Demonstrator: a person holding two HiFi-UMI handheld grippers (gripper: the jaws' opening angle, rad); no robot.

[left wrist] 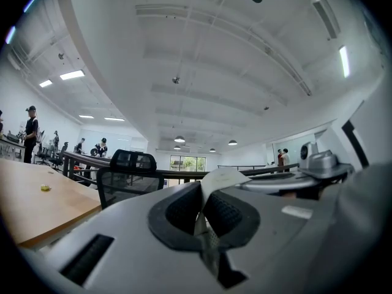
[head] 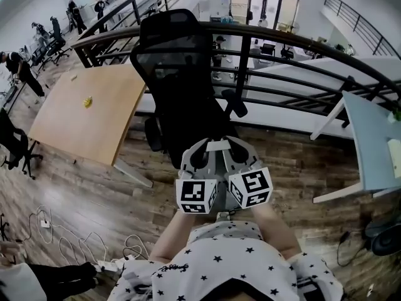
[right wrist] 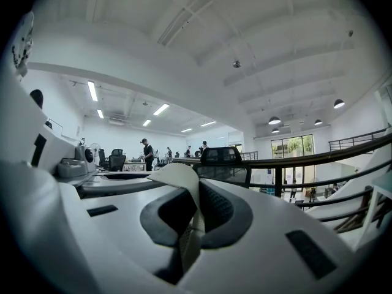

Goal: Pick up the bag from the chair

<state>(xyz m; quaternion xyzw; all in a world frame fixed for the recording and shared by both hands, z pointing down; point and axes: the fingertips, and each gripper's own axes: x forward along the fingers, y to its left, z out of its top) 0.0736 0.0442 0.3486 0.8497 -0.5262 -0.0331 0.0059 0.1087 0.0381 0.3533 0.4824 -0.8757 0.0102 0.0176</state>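
A black mesh office chair (head: pixel 182 61) stands right ahead by the railing; nothing shows on the little of its seat that I can see. My left gripper (head: pixel 202 154) and right gripper (head: pixel 240 152) are held side by side, close to my body, in front of the chair. A white strap (head: pixel 219 145) runs between them. In the left gripper view the gripper (left wrist: pixel 201 218) is shut on this white strap (left wrist: pixel 220 177). The right gripper (right wrist: pixel 193 218) is likewise shut on the strap (right wrist: pixel 176 176). The bag's body is hidden from every view.
A wooden table (head: pixel 88 115) stands to the left, a white desk (head: pixel 369 143) to the right. A black railing (head: pixel 301 42) curves behind the chair. Cables and a power strip (head: pixel 69 243) lie on the floor at lower left. People stand far back left.
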